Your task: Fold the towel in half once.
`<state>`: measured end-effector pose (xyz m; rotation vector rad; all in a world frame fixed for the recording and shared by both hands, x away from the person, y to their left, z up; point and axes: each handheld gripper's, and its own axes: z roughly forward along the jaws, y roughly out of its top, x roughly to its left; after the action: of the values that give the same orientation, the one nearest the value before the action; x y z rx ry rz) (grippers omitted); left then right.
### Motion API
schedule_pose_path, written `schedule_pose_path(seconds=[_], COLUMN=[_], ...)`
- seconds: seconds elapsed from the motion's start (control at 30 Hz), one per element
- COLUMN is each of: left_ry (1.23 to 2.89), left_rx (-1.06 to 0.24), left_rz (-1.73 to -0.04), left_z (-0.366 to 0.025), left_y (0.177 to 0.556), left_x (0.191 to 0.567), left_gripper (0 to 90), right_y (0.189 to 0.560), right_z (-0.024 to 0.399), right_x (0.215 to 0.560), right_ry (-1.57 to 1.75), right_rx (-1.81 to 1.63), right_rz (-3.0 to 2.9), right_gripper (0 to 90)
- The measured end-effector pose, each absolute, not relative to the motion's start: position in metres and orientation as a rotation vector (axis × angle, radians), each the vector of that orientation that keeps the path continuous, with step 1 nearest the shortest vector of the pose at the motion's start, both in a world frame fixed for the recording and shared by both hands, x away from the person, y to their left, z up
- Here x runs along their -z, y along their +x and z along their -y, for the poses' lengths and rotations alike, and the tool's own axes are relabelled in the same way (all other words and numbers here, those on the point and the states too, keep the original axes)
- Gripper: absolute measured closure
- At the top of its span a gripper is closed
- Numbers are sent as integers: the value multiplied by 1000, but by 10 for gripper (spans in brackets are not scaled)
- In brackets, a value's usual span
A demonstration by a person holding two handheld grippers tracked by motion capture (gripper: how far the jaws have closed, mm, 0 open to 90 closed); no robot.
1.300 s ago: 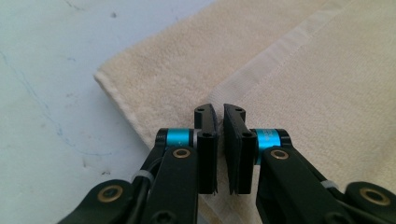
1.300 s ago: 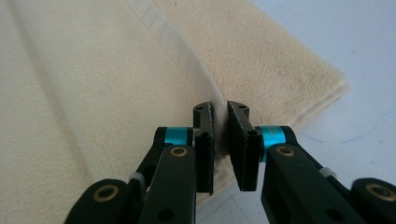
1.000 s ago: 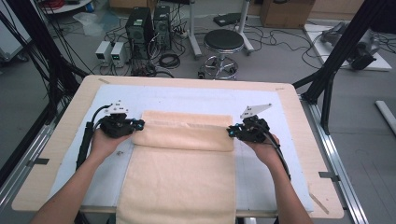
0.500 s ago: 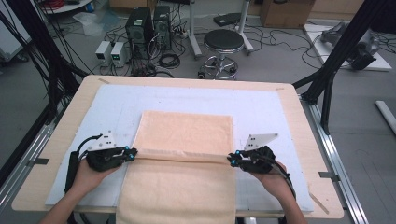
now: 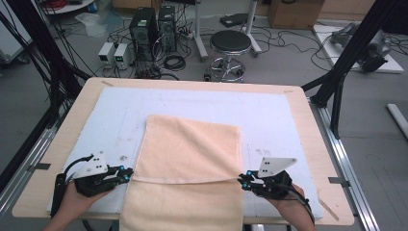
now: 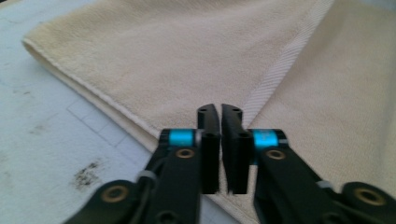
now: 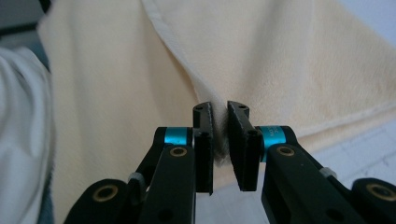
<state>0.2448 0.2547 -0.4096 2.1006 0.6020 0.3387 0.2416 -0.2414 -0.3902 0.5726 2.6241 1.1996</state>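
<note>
A: Scene, big to small?

B: Light wooden rectangular table (image 5: 62, 144), with a pale blue mat (image 5: 269, 110) covering most of the top. A peach terry-cloth towel (image 5: 192, 144) lies on the mat at mid-table, doubled over. The fold is at the far side, and the top layer's free hem runs across between the two grippers near the front. The bottom layer carries on past that hem and drops over the near table edge.

A: Left gripper?

B: The left gripper (image 5: 128, 174) sits low at the near-left corner of the top layer, in the person's left hand (image 5: 77, 199). In the left gripper view the jaws are together with just a thin dark slit between them. The tips are over the towel's edge, beside the woven hem band. I can't tell whether any cloth is in that slit.

A: Right gripper?

B: The right gripper (image 5: 243, 179) is at the near-right corner and is held by the right hand (image 5: 288, 204). The right gripper view shows the jaws clamped on the towel, with a pinch of cloth visible between the pads. The hem rises from the tips and runs away across the lower layer.

A: Are the corners level?

B: Roughly. Both are in line across the table, and the hem sags slightly between them.
</note>
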Motion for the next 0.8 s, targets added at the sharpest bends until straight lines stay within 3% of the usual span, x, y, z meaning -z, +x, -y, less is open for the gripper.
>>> schedule_pose_path(seconds=[0.23, 0.47, 0.8], left_ry=[2241, 2262, 2169], left_rx=[-233, -275, -355], left_rz=[-582, -582, -560], left_z=[-232, -229, -243], left_y=[270, 273, 240], left_x=[433, 432, 402], left_gripper=[628, 843, 859], right_y=[254, 261, 252], right_z=[240, 242, 239], right_x=[411, 414, 399], right_ry=[631, 642, 593], right_rx=[-1211, -1217, -1270], right_rz=[-2654, -2656, -2638], right_gripper=[810, 808, 810])
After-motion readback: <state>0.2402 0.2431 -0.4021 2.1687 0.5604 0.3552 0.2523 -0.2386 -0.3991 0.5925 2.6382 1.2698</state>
